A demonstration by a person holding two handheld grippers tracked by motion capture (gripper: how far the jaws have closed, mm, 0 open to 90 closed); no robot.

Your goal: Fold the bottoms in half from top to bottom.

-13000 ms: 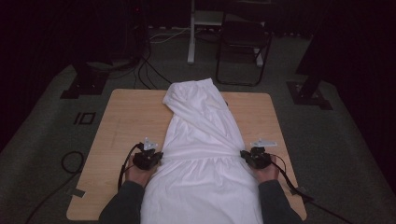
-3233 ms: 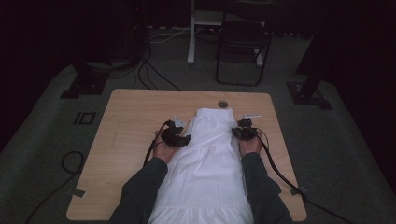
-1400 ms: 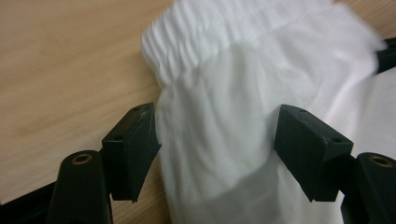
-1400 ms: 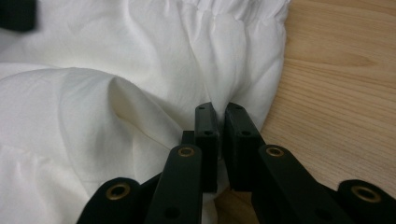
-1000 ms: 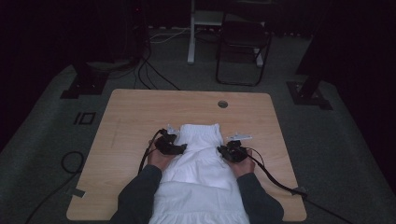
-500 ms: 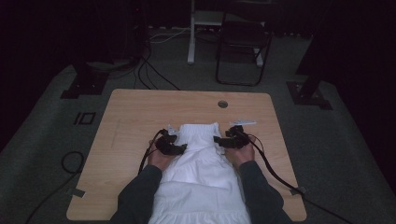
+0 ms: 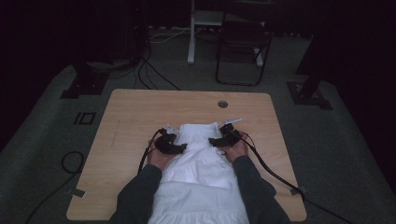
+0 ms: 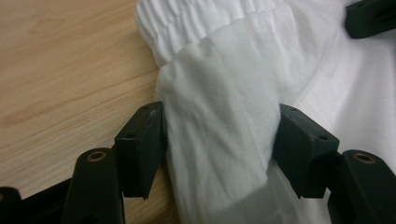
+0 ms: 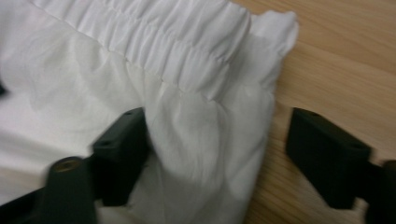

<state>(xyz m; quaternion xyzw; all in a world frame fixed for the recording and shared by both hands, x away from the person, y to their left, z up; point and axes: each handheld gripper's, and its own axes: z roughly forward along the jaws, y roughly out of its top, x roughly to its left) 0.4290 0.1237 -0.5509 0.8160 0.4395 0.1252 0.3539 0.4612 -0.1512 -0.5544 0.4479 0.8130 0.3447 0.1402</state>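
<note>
A white garment (image 7: 201, 161) with a gathered elastic band lies folded on the wooden table (image 7: 130, 116), and its near part hangs over the front edge. My left gripper (image 7: 182, 147) is at the fold's left edge. In the left gripper view, the left gripper (image 8: 219, 140) is shut on a bunched fold of the garment (image 8: 219, 88), with both pads pressed against it. My right gripper (image 7: 214, 140) rests at the fold's right edge. Its jaws have just opened and eased slightly inward. The right gripper (image 9: 217, 149) stands open. The garment's edge (image 9: 196, 70) lies between the pads, and a gap shows at the right pad.
A round grommet hole (image 7: 222, 103) sits near the table's far edge. Bare wood lies to the left, right and beyond the garment. Cables trail from both grippers, one over the table's right front corner (image 7: 275, 172). A folding chair (image 7: 243, 42) stands on the floor behind.
The garment's far end was folded back toward the person. In the last second the right gripper let go of the cloth and slid a little away from the person. The left hand stayed put.
</note>
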